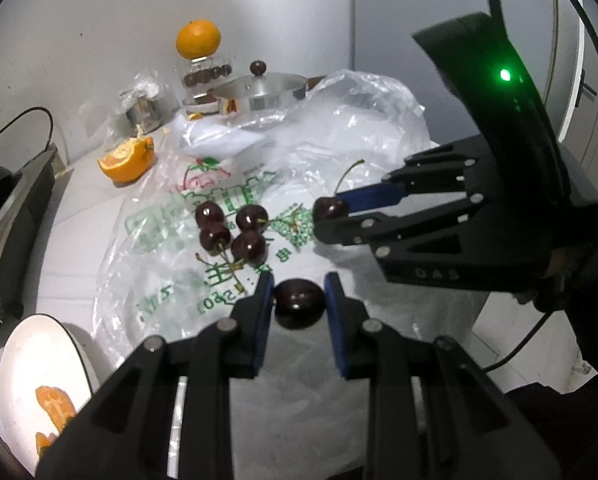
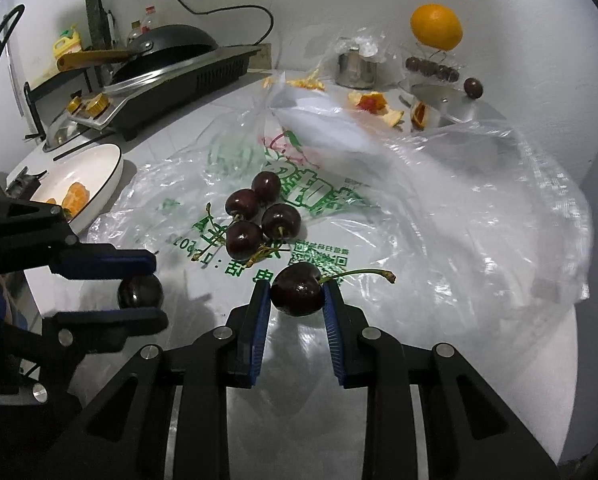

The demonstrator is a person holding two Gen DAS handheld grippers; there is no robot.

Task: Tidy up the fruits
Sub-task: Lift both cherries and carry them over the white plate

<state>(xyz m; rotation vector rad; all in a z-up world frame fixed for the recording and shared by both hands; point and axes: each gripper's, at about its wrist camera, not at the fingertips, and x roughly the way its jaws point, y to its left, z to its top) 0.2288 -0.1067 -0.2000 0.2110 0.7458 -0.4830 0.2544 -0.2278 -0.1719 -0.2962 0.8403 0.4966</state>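
My left gripper point(image 1: 299, 300) is shut on a dark stemless cherry point(image 1: 299, 303); it also shows at the left of the right wrist view point(image 2: 139, 292). My right gripper point(image 2: 297, 294) is shut on a dark cherry with a long stem point(image 2: 297, 288), seen from the left wrist view point(image 1: 330, 209) at the right. Several loose cherries point(image 1: 233, 232) lie clustered on a printed clear plastic bag point(image 2: 339, 208) just beyond both grippers. A white plate point(image 2: 107, 176) holding orange pieces point(image 2: 75, 196) stands to the left.
A whole orange point(image 2: 436, 26) rests on a glass stand at the back wall, near a steel pot with lid point(image 1: 259, 92) and orange peel point(image 1: 129, 160). A cooktop with a black pan point(image 2: 171, 64) lies far left. The table edge point(image 2: 579, 360) falls away right.
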